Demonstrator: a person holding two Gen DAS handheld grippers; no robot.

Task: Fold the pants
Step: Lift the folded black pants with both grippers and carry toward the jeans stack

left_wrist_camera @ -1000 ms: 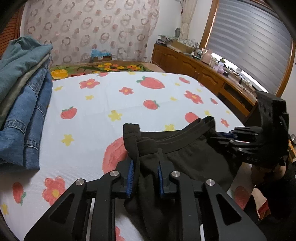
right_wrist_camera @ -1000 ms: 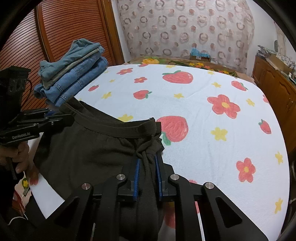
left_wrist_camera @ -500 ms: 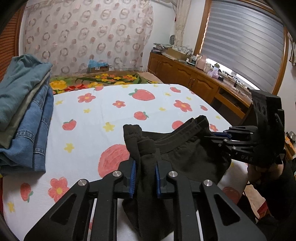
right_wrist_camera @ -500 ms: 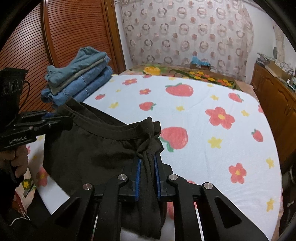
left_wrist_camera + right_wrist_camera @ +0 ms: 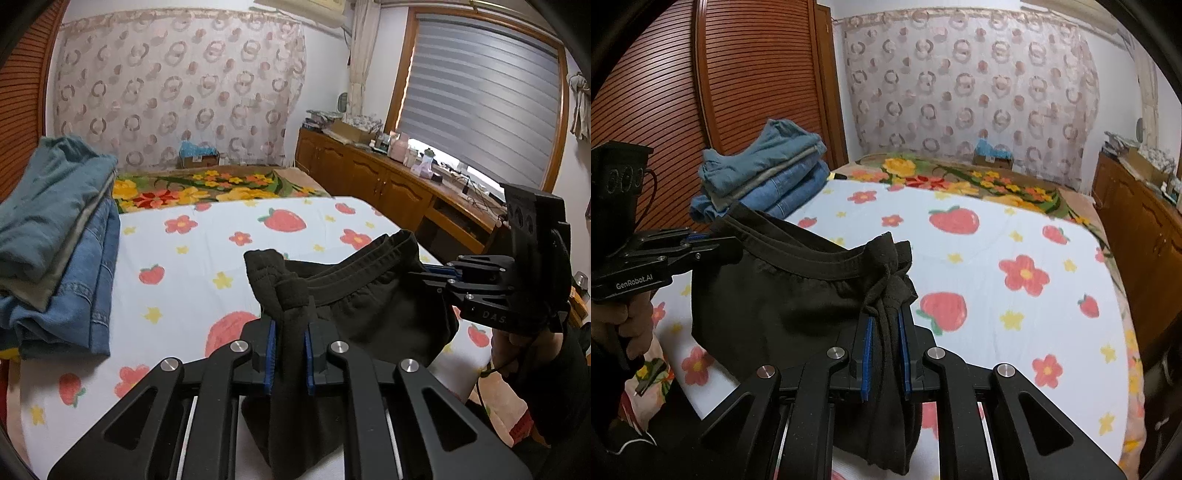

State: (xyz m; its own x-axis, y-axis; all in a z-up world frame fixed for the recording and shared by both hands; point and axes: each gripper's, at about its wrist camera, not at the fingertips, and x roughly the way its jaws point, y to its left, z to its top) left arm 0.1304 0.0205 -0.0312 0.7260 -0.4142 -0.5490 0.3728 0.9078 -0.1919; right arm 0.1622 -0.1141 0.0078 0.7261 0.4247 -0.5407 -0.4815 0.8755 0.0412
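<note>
Nearest in the left wrist view, we saw the left gripper (image 5: 289, 350) with its jaws closing, its blue pads pressed on a bunched corner of the black pants (image 5: 373, 317). In the right wrist view the right gripper (image 5: 885, 345) was clamped on the other bunched corner of the pants (image 5: 783, 295), drawstring caught between its pads. The waistband stretched between the two grippers, and the pants hung over the near part of the bed (image 5: 207, 266), most of the cloth lifted off the strawberry-and-flower sheet.

Each view showed the other gripper from the side: the right gripper (image 5: 436, 275) at the right edge of the left view, the left gripper (image 5: 701, 240) at the left edge of the right view, with the person's hand (image 5: 635, 325) around its handle.

Farther off, a stack of folded jeans (image 5: 764, 184) lay at the bed's far left. Only the right view showed the slatted wooden door (image 5: 720, 92) behind it. Only the left view showed the window blind (image 5: 480, 118) above the wooden cabinets (image 5: 369, 177) on the right. A patterned curtain (image 5: 960, 92) hung beyond the bed in both.
</note>
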